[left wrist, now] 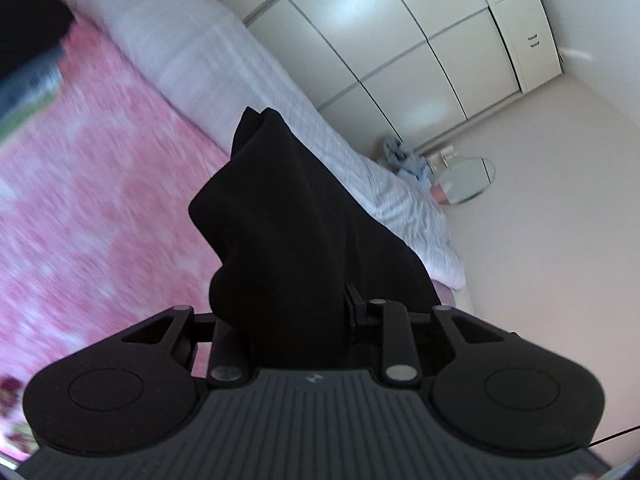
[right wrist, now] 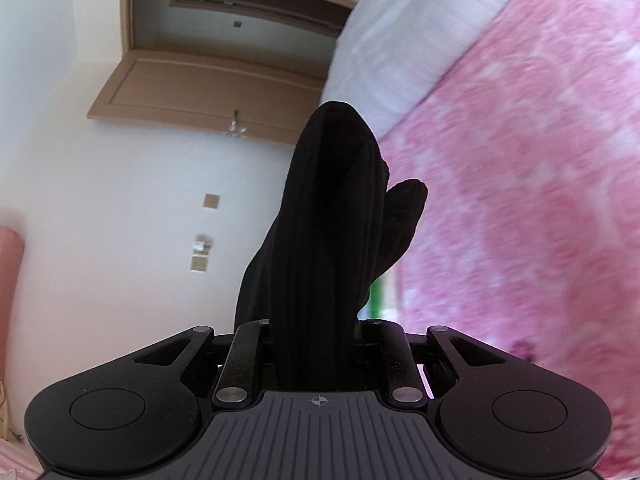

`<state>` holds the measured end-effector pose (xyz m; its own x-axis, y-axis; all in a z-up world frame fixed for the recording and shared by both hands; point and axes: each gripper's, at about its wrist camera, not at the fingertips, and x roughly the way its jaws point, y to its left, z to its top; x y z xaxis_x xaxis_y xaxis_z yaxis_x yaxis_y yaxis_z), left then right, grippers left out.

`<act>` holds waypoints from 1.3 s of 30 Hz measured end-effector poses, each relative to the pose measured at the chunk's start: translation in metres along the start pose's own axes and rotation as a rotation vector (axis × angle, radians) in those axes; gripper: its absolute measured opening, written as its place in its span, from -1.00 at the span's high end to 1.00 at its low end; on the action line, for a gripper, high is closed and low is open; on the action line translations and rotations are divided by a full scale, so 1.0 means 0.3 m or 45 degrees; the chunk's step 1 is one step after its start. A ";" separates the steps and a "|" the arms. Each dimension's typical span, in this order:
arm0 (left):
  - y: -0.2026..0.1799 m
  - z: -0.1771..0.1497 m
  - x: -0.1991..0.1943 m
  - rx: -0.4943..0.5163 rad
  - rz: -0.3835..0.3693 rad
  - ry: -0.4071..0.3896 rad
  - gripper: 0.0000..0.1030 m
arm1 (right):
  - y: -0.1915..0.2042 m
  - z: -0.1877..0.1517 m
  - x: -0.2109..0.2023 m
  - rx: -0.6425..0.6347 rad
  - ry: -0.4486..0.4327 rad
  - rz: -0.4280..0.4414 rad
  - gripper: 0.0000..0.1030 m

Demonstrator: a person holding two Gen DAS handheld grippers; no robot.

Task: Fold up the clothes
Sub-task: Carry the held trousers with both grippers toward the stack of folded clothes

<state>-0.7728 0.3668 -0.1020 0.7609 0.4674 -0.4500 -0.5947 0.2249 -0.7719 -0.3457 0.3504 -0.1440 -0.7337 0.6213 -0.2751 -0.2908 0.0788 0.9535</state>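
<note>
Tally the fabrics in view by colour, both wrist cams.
Black: 1, garment held by left gripper and right gripper
Pink: 1, bedspread
White: 1, quilt
Blue: 1, clothes heap on floor
Total: 4

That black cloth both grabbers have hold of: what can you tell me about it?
The black cloth is plain, dark and soft, possibly knitted, with faint ribs showing in the right view. It is bunched into thick folds, not yet folded flat. Each end is pinched in a gripper, left gripper and right gripper, and rises forward from the jaws, lifted above the pink bedspread. Which garment it is cannot be told; a rounded flap sticks out on one side in the right view.
</note>
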 end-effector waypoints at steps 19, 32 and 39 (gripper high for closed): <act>0.172 0.062 -0.374 -0.249 0.184 -0.364 0.53 | 0.203 -0.156 0.426 -0.097 0.384 0.055 0.64; 0.632 0.634 -0.491 -0.105 0.141 -0.215 0.53 | 0.298 -0.251 0.968 -0.013 0.180 0.076 0.64; 0.918 0.917 -0.501 -0.053 0.122 -0.113 0.54 | 0.297 -0.311 1.292 0.094 0.065 0.041 0.64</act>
<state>-1.1222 0.5938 -0.1233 0.6742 0.5592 -0.4824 -0.6508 0.1409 -0.7461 -0.7133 0.5255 -0.1772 -0.7729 0.5839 -0.2486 -0.2222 0.1179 0.9678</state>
